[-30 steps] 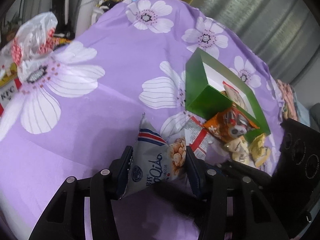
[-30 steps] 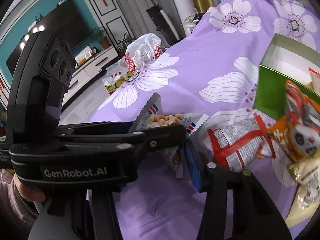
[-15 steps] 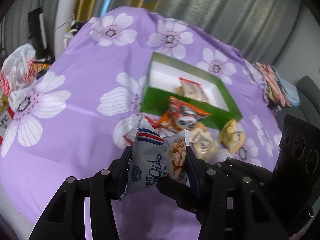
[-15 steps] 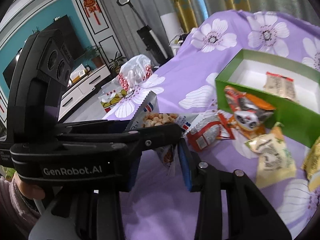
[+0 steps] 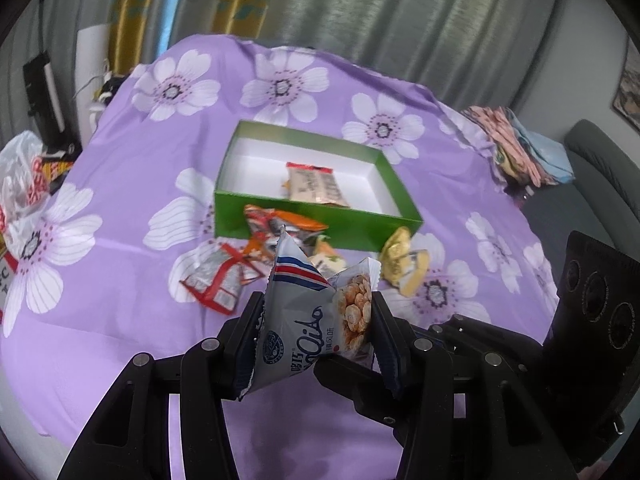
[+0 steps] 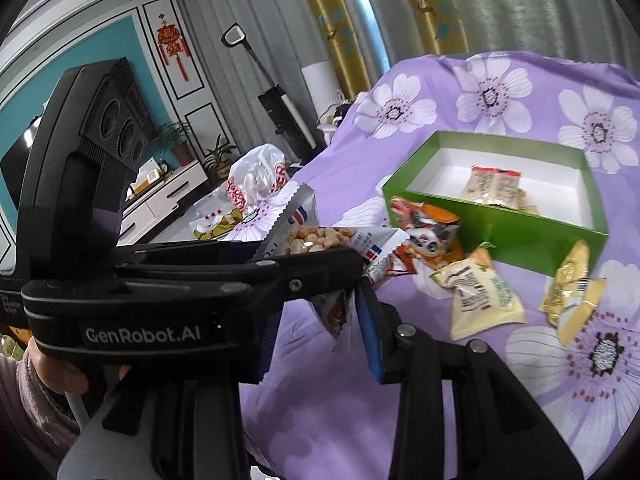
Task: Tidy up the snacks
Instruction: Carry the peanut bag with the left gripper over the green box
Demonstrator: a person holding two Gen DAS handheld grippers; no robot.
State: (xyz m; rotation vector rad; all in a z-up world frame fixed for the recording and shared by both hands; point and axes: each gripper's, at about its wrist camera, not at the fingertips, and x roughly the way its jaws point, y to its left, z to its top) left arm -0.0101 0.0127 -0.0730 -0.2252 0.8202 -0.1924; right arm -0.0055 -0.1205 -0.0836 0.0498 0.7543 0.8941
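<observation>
Grey-white foil peanut packet [image 5: 308, 320]: clamped by left gripper [image 5: 316, 336]; right gripper [image 6: 320, 320] pinches its lower corner. Carry level, release over green cardboard box [image 5: 304, 228].

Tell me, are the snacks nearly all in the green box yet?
Not yet. Done: only a beige pack lies inside the green box. In hand: the left tool clamps a white peanut bag, and the right tool pinches its lower corner. Left: an orange pack, a red pack, a cream pack and a yellow pack lie on the cloth outside.
</observation>
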